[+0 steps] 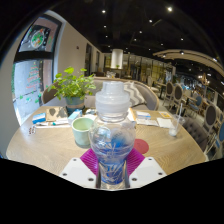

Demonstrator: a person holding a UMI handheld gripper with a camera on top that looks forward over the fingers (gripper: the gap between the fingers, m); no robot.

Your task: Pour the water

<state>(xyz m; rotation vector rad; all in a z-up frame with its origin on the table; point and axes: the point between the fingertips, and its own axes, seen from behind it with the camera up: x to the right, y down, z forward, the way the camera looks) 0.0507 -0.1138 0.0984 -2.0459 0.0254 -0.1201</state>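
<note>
A clear plastic water bottle [112, 135] with a white cap and a blue label stands upright between my fingers, close to the camera. My gripper [112, 165] is shut on the bottle, with the magenta pads [92, 160] pressing its lower body from both sides. Just beyond the bottle, to its left, a pale green cup [82, 130] stands on the round wooden table [40, 145]. Whether the bottle's base rests on the table or hangs above it is hidden.
A potted green plant [72, 88] stands behind the cup. Books and papers [48, 118] lie at the table's left, more papers [160, 118] at its right. A red coaster [140, 146] lies right of the bottle. Chairs [180, 95] and a café room stretch beyond.
</note>
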